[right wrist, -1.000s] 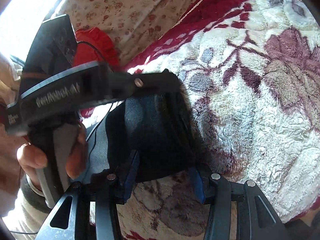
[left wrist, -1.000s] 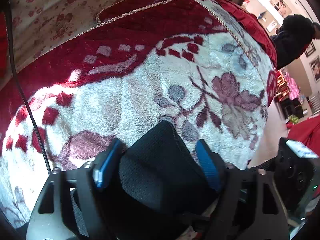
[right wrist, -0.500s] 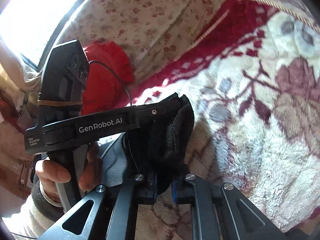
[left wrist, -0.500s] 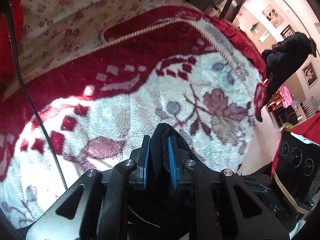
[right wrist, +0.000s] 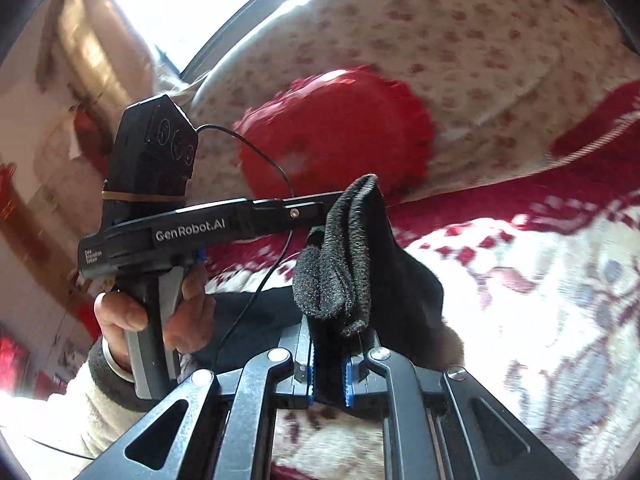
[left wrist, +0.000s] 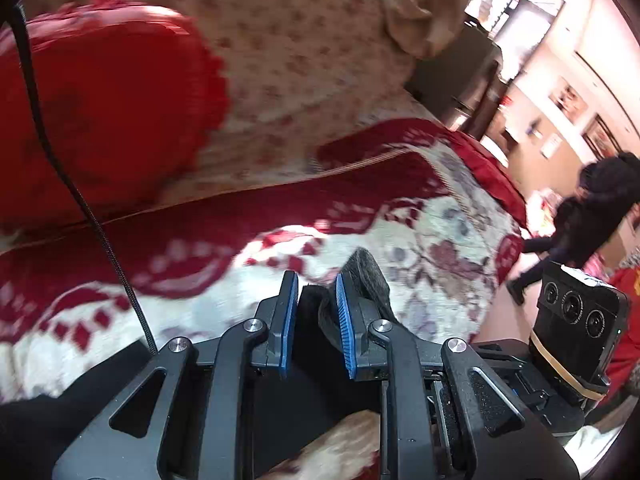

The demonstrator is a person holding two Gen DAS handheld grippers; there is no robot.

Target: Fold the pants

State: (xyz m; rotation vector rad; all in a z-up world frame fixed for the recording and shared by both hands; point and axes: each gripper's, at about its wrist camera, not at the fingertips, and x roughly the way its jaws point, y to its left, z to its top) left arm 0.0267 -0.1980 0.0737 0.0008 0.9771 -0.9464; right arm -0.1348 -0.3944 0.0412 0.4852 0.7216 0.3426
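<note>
The black pants point(right wrist: 352, 264) hang bunched above the red-and-white floral blanket point(right wrist: 540, 280). My right gripper point(right wrist: 328, 372) is shut on a thick fold of them, and the fabric stands up past its blue pads. My left gripper point(left wrist: 314, 300) is shut on another edge of the pants point(left wrist: 366, 280), with dark cloth squeezed between its blue pads point(left wrist: 289, 320). In the right wrist view the left gripper point(right wrist: 316, 212) reaches in from the left and meets the top of the raised fold, held by a hand point(right wrist: 132, 312). The pants below both grippers are mostly hidden.
A red cushion point(left wrist: 100, 112) leans on the flowered sofa back point(left wrist: 300, 40) behind the blanket point(left wrist: 420, 240). A black cable point(left wrist: 80, 200) trails from the left gripper. A person in dark clothes point(left wrist: 592, 216) stands in the room at far right, beyond the blanket's edge.
Both grippers went from open around the pants to shut on them. Both have since risen, lifting the cloth off the blanket, and the views now tilt up toward the sofa back and cushion.
</note>
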